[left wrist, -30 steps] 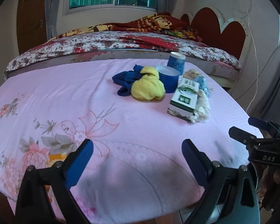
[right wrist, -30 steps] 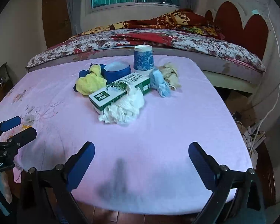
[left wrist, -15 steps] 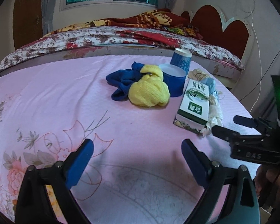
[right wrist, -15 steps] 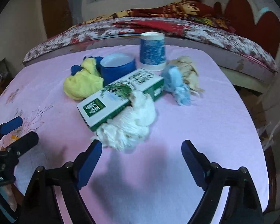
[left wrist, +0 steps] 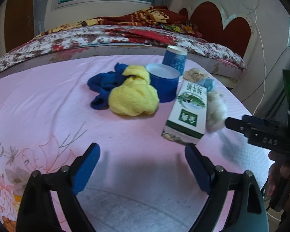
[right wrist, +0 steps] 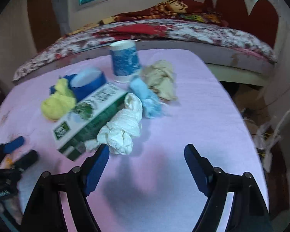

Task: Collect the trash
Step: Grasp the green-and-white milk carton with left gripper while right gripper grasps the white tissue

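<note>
Both our grippers, left (left wrist: 142, 163) and right (right wrist: 147, 164), are closing with nothing between them; the crumpled white tissue wad (right wrist: 123, 127) lies beside the green-and-white carton (right wrist: 90, 114) on the pink tablecloth (right wrist: 193, 116).

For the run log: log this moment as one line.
stage: approach | left gripper: closing, empty | right gripper: closing, empty, near white wad | green box: untouched
</note>
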Tool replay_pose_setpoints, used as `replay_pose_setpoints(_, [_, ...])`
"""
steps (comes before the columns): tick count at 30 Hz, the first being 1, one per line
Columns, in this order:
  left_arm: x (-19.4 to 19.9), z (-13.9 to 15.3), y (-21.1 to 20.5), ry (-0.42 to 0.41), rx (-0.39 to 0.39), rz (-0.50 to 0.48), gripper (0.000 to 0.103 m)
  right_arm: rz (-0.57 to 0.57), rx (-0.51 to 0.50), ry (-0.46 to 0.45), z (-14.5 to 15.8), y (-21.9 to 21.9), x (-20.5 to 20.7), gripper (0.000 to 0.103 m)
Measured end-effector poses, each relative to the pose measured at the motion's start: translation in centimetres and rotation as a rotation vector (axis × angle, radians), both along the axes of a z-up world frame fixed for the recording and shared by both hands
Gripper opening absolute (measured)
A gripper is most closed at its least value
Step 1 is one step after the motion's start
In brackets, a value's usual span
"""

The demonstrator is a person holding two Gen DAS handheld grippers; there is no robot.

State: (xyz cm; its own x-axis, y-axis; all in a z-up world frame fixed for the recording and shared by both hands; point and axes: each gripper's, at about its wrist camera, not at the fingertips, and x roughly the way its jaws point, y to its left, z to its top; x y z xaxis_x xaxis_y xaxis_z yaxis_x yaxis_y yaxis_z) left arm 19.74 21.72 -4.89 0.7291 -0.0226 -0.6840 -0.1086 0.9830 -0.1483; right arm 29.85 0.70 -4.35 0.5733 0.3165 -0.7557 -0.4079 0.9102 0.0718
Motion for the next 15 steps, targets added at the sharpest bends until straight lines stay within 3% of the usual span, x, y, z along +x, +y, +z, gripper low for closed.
replay_pose_setpoints(4, [0.0, 0.1, 0.4, -0.003, 0.000, 0.012, 0.089, -0.015, -0.033, 0.003, -0.1, -0.1, -0.1, 0.069])
replay_pose_setpoints(9, [-0.2, -0.1, 1.5, 0.001, -0.004, 0.037, 0.089, 0.095, 0.002, -0.013, 0.1, 1.6, -1.8, 0.069])
replay_pose_setpoints(15, [-0.1, 0.0, 1.5, 0.007, 0.005, 0.022, 0.089, 0.063, 0.020, 0.023, -1.2, 3.6, 0.5, 0.065])
